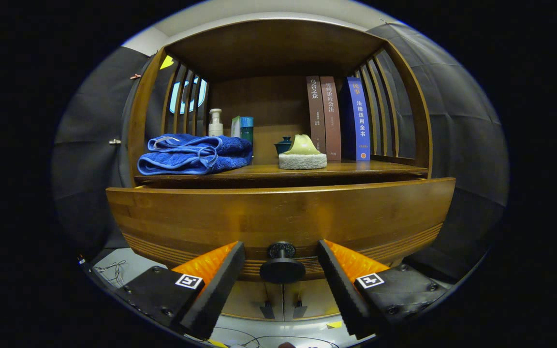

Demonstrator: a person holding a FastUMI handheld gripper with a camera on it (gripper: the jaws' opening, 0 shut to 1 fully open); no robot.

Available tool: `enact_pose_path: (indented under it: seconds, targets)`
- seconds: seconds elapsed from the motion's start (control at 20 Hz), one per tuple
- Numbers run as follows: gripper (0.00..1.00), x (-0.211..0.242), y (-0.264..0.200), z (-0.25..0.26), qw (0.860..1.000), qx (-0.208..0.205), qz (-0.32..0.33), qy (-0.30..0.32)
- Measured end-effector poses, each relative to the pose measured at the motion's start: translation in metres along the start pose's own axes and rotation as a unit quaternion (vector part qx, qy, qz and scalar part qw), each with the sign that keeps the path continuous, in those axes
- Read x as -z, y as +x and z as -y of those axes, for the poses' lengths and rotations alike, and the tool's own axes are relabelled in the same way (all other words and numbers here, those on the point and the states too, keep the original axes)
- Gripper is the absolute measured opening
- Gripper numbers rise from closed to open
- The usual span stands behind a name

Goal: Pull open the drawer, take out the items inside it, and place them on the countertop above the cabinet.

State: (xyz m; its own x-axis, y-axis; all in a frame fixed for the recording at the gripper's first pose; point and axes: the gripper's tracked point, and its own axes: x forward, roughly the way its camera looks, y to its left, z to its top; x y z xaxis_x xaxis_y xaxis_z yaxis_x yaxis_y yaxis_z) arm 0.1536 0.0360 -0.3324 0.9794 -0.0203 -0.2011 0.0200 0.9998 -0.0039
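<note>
Wooden drawer fills my view, and it looks pulled out a little: a dark gap runs between its top edge and the worktop above. I judge the opening as only begun; whatever lies inside is hidden from here, so every item has yet to come out. My gripper has its fingers spread wide, one on each side of the black knob, neither touching it. The knob sits between the tips, slightly ahead.

For placing, the worktop is crowded: a blue towel at the left, a bottle and box behind it, a sponge in the middle with a small teapot beside it, books at the right. Bare wood shows along the front edge and before the books. Slatted sides and the upper shelf hem in my approach.
</note>
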Motion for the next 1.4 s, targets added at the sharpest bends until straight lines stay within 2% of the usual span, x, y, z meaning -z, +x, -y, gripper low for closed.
enact_pose_path:
  seconds: [0.55, 0.85, 1.0, 1.15, 1.4]
  targets:
    - [0.99, -0.004, 0.046, 0.0, 1.0, 0.004, -0.024, -0.007]
    - [0.98, -0.001, 0.049, 0.0, 1.0, 0.007, -0.02, -0.006]
    - [0.99, 0.009, 0.039, 0.003, 0.998, 0.008, -0.052, -0.032]
    - [0.99, -0.002, 0.018, 0.004, 0.998, 0.006, -0.051, -0.037]
    - [0.99, -0.056, -0.033, 0.001, 1.0, -0.011, -0.011, 0.019]
